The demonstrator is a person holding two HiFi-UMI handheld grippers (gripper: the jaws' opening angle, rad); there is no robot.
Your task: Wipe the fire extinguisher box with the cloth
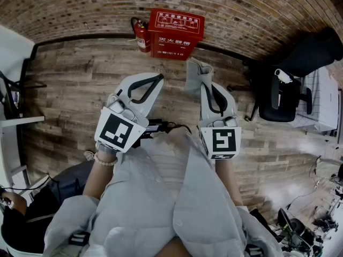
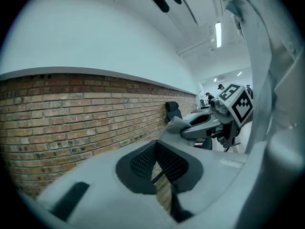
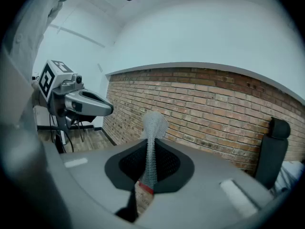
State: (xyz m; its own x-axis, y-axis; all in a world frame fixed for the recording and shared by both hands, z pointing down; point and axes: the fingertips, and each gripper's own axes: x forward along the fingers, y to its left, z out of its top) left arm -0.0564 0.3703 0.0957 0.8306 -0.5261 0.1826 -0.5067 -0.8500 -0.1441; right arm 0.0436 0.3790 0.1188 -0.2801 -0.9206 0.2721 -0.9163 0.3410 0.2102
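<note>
Red box [image 1: 176, 33] far against the brick wall [image 1: 80, 9], extinguisher [image 1: 142, 36] just left of it, right gripper [image 1: 206, 88] clamped on grey cloth [image 1: 197, 75], left gripper [image 1: 158, 80] beside it, fingers together, empty, both well short of the box

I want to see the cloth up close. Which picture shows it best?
The right gripper view: the grey cloth stands close up, pinched in the right claw, its weave visible. The head view shows it small, poking from that claw; the left gripper view shows only a far grey fold.
</note>
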